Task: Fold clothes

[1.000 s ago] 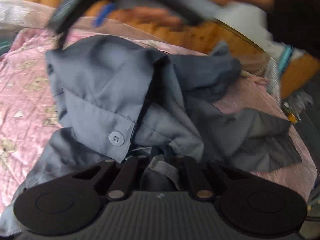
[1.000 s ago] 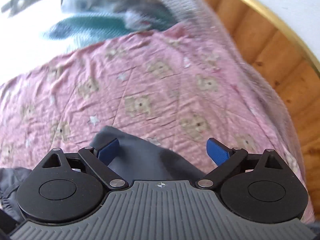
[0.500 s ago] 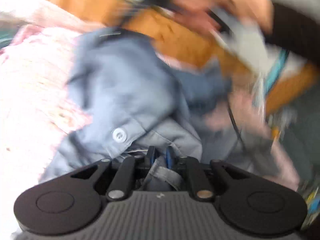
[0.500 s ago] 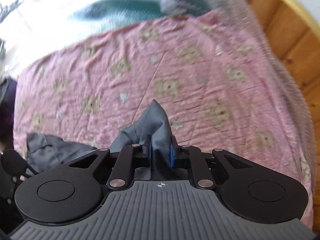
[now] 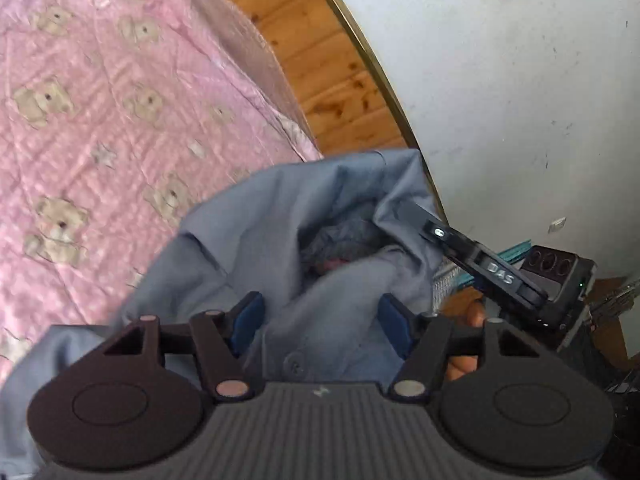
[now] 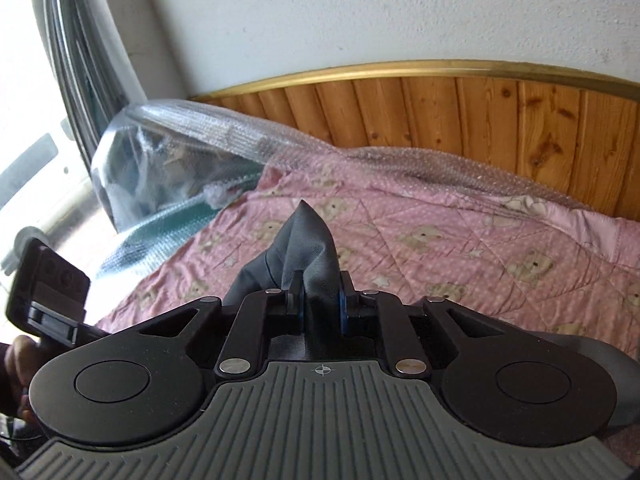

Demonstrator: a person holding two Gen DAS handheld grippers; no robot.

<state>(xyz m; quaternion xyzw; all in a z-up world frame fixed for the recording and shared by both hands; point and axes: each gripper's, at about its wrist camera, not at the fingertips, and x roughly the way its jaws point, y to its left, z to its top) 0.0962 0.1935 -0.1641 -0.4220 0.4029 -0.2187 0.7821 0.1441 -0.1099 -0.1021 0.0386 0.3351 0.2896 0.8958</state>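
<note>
Left gripper [image 5: 320,326]: we see the jaws apart, having just been opening. Crumpled grey-blue button-up shirt [image 5: 288,240] bunches up between the blue pads [image 5: 248,318], but the pads are clear of the cloth on both sides, so no grip there. One shirt button [image 5: 295,361] sits low in the gap, close to the gripper body. The shirt mounds up directly ahead of the left gripper and spills off to its left over the pink quilted bedspread with teddy-bear print [image 5: 80,128].

Right gripper [image 6: 320,306]: we read it as clamped on a fold of dark grey woven fabric [image 6: 304,236]. The cloth is pinched between both pads and stands up ahead of the fingertips in a pointed peak. More of it trails down to the left behind the linkage.

Ahead of the right gripper, beyond the bedspread, we have the curved pine-plank headboard with brass-coloured trim [image 6: 480,112], with a sheet of clear bubble wrap [image 6: 248,140] draped along its foot. The white wall is above it.

In the left wrist view, the right gripper's black body shows at right, beyond the shirt, with the person's hand [image 5: 466,340] partly visible behind the left gripper's right linkage. We can't tell from that view whether both grippers are on the same garment.
</note>
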